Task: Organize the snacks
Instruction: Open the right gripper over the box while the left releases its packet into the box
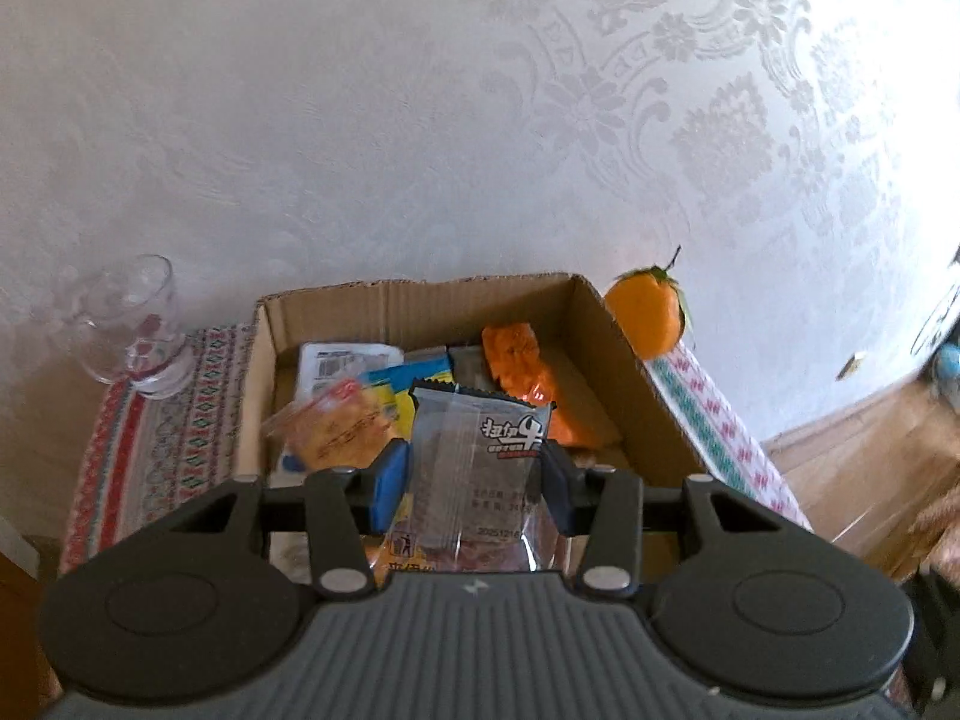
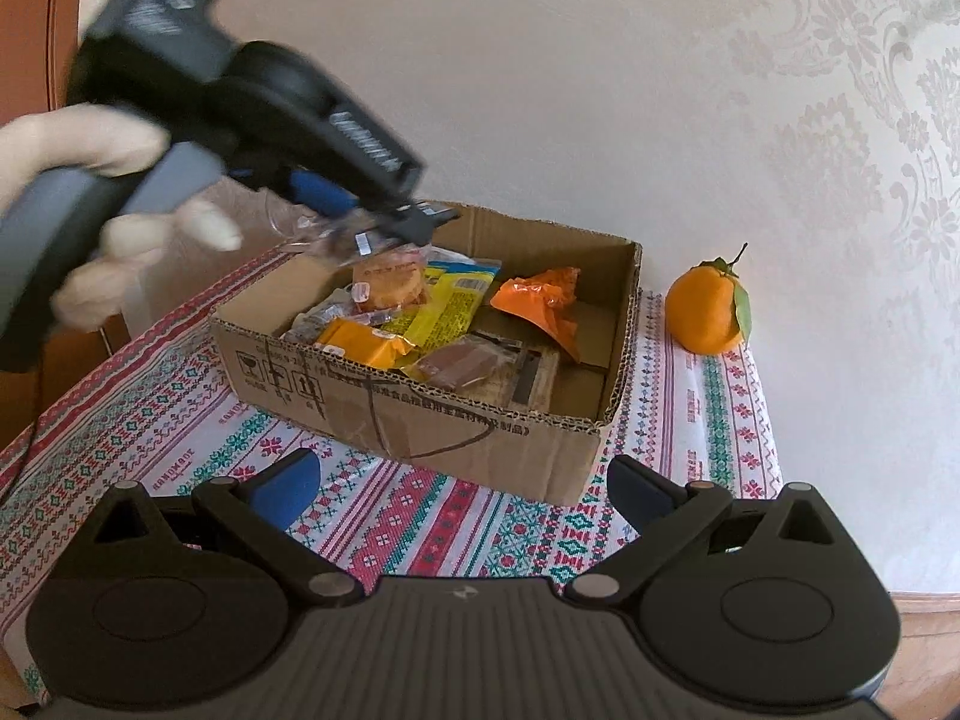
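Observation:
My left gripper (image 1: 474, 474) is shut on a clear snack packet with a grey printed top (image 1: 474, 456) and holds it above the open cardboard box (image 1: 636, 372). In the right wrist view the left gripper (image 2: 360, 222) hangs over the box's far left corner with the packet (image 2: 384, 285) dangling from it. The box (image 2: 420, 426) holds several snack packets: an orange one (image 2: 546, 300), a yellow one (image 2: 450, 306), a brown one (image 2: 462, 366). My right gripper (image 2: 462, 492) is open and empty, low over the patterned tablecloth in front of the box.
An orange with a leaf (image 2: 708, 312) stands on the cloth right of the box, also seen in the left wrist view (image 1: 648, 312). A clear glass mug (image 1: 129, 324) stands left of the box. The patterned tablecloth (image 2: 180, 396) covers a small table against a white wall.

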